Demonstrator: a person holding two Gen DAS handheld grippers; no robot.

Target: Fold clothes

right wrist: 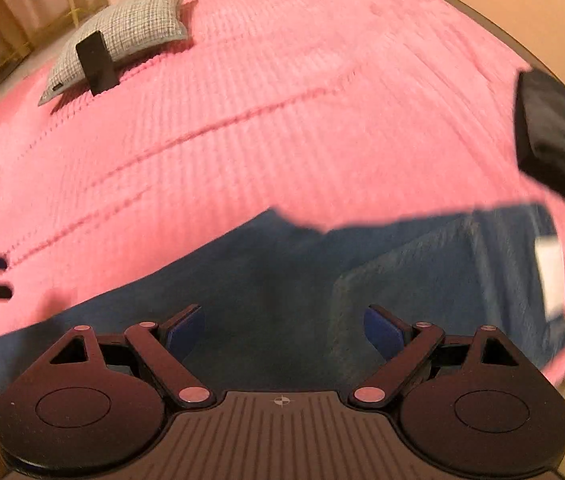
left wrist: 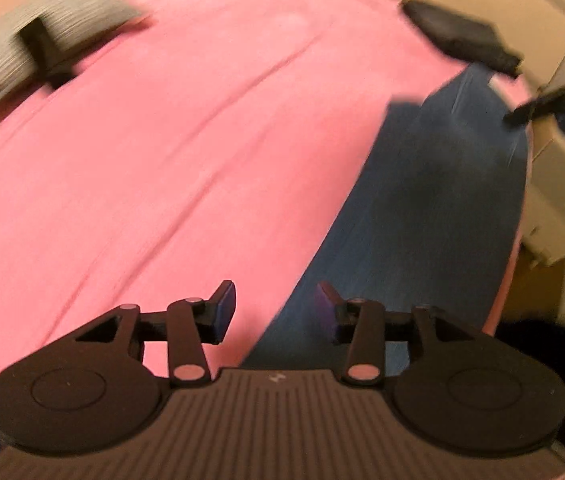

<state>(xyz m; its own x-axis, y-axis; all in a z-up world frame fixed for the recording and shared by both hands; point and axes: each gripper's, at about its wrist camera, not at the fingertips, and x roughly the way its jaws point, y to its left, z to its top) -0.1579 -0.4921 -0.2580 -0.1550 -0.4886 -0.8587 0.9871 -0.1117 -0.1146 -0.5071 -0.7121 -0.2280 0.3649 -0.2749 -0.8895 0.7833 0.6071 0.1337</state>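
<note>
Soft, limp blue garment (right wrist: 274,280), seemingly part-folded, on pink bed (right wrist: 282,100); best pinched at corners; both grippers' jaws apart, empty.

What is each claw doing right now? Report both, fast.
Left claw: open, nothing between its pads, above the blue cloth garment.
Right claw: open wide, empty, over the same garment.

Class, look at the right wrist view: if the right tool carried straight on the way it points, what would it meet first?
Most likely the blue garment spread on the pink bedcover. It fills the space ahead of the right tool, whose jaws stand open and empty. Depth is hard to judge.
</note>
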